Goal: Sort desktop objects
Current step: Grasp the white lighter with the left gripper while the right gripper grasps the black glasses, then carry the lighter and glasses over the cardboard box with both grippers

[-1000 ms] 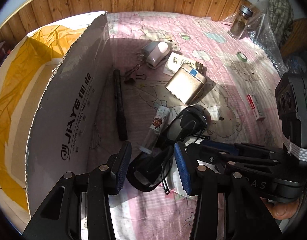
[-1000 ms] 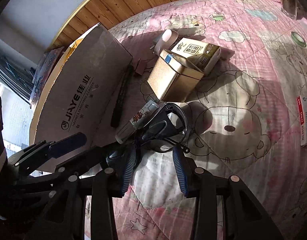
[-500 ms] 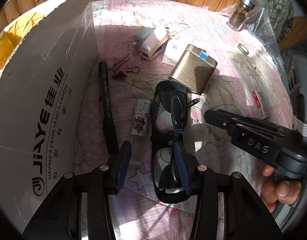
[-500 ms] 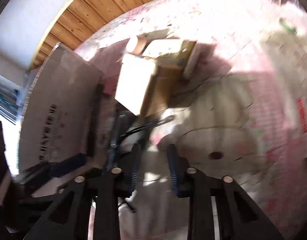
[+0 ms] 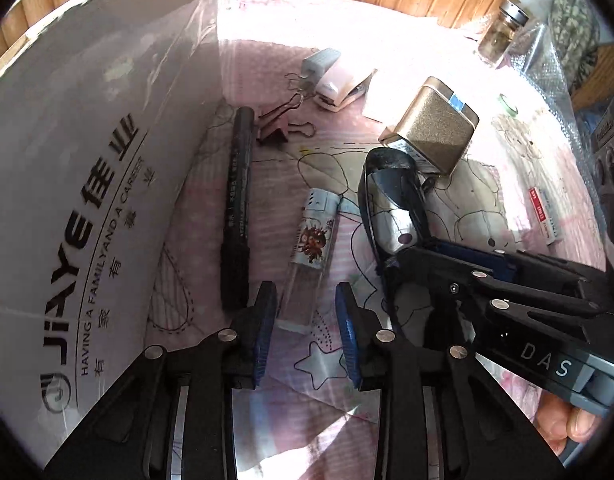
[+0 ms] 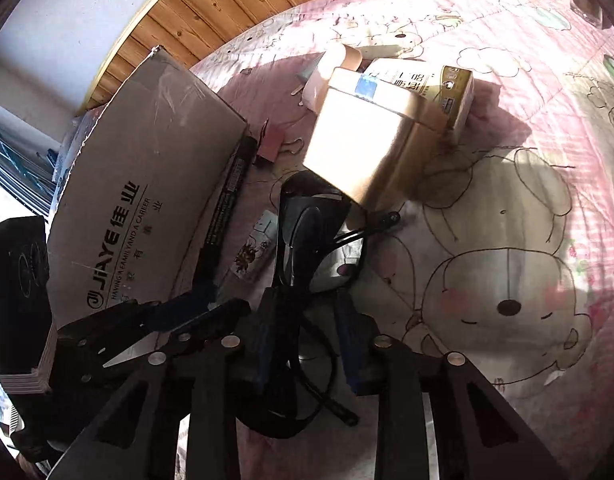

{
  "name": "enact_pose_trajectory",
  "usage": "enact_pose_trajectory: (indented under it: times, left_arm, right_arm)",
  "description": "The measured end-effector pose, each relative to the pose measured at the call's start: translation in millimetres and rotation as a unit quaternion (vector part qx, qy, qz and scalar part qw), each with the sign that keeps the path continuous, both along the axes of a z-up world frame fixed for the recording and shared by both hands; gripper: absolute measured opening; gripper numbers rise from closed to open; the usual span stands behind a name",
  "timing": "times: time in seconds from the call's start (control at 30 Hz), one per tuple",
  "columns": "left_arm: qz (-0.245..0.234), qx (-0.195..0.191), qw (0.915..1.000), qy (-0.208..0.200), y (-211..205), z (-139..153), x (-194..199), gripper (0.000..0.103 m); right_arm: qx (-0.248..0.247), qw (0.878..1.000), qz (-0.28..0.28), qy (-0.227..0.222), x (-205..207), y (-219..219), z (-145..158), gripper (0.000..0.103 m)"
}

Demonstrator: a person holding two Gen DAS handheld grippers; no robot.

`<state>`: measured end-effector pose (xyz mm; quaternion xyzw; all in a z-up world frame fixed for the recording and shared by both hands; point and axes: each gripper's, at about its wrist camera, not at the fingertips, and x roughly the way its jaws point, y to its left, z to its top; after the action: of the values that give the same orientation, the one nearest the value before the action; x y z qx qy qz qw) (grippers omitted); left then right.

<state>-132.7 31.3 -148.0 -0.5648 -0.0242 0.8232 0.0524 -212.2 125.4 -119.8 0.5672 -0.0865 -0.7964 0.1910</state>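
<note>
Black folded glasses [image 6: 303,232] sit between the pads of my right gripper [image 6: 307,340], which grips them by the frame while its jaws are opening slightly. From the left wrist view the glasses [image 5: 391,200] stick out of the right gripper [image 5: 411,272] beside a gold tin [image 5: 431,132]. My left gripper [image 5: 307,320] points down over a small clear tube with a flower label [image 5: 315,236]. Its jaws are closing, the tube's clear end lies between the pads, and they stand clear of it. A black marker [image 5: 237,208] lies left of the tube.
A tall cardboard box wall [image 5: 87,200] stands close on the left. On the pink cartoon cloth [image 5: 479,200] lie a binder clip [image 5: 273,130], a pink stapler [image 5: 339,84], a red-and-white packet [image 5: 545,216] and a green ring [image 5: 509,104]. A glass jar [image 5: 501,32] stands at the back right.
The glasses have swung round and shifted right in the right gripper. My left gripper has sunk toward the cloth, come over the tube's clear end, and narrowed its jaws.
</note>
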Motion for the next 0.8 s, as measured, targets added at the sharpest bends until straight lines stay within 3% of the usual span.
enact_pose_trajectory:
  times: [0.13,0.27,0.3,0.37,0.57,0.8]
  left_arm:
    - [-0.014,-0.018,0.9995,0.024,5,-5,-8,0.019]
    - [-0.007,0.006,0.9997,0.024,-5,-1,-1,0.019]
    - [-0.004,0.01,0.9996,0.025,-7,1,4,0.019]
    - [0.008,0.014,0.9996,0.025,-12,6,12,0.019]
    - [0.034,0.027,0.9987,0.028,-20,24,45,0.019]
    - [0.041,0.007,0.9984,0.037,-11,55,84,0.019]
  right_arm:
    - [0.047,0.999,0.005,0.02,3,-11,-2,0.028]
    - [0.061,0.996,0.026,0.057,7,-29,-4,0.03]
    - [0.06,0.996,0.028,0.057,8,-31,-4,0.029]
    - [0.034,0.998,0.02,0.049,8,-19,-7,0.015]
    - [-0.024,0.999,0.003,0.035,8,-2,0,0.015]
    - [-0.027,0.999,0.014,0.043,54,24,26,0.015]
